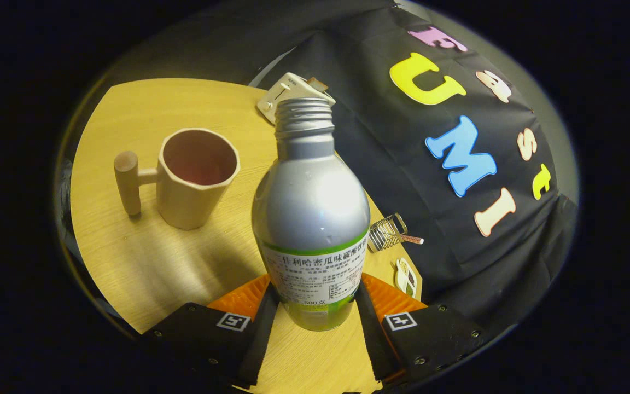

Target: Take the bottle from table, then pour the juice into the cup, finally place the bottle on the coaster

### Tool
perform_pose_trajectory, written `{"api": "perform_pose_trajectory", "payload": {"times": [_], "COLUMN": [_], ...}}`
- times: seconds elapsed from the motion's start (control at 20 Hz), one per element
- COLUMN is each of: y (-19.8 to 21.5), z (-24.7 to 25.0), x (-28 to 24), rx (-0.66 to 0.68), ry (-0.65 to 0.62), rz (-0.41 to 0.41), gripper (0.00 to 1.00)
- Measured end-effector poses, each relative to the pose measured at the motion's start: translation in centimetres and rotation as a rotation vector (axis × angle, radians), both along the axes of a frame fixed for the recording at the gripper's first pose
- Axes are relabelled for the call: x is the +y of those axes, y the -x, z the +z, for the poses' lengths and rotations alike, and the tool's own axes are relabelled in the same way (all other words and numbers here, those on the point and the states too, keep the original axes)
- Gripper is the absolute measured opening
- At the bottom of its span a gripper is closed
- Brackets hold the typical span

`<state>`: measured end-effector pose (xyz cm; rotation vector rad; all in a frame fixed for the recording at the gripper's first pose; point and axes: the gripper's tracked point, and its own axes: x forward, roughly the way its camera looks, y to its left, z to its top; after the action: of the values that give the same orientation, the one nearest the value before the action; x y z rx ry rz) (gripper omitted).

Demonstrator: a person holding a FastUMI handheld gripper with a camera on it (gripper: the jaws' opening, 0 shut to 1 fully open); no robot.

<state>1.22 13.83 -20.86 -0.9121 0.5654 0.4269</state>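
Now bottle (310, 208) between closed jaws.

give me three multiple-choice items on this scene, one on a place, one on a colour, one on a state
1. Where is the bottle?
A. between the gripper's fingers
B. inside the cup
C. lying beside the toaster

2. What colour is the bottle's body?
A. red
B. silver
C. blue

3. What state is the bottle's mouth in?
A. capped
B. corked
C. open, with bare threads

Answers:
1 A, both fingers press its lower sides.
2 B, silver metal above a green and white label.
3 C, no cap sits on the neck; the cup stands apart beyond the fingers.
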Motion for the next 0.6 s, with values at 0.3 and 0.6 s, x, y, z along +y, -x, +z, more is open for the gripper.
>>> {"api": "perform_pose_trajectory", "payload": {"times": [0.3,0.6], "y": [0.0,-0.2], "z": [-1.1,-1.2], "x": [0.4,0.0], "rx": [0.03,0.029], "ry": [0.124,0.259], "rz": [0.041,0.097], "gripper": [0.75,0.75]}}
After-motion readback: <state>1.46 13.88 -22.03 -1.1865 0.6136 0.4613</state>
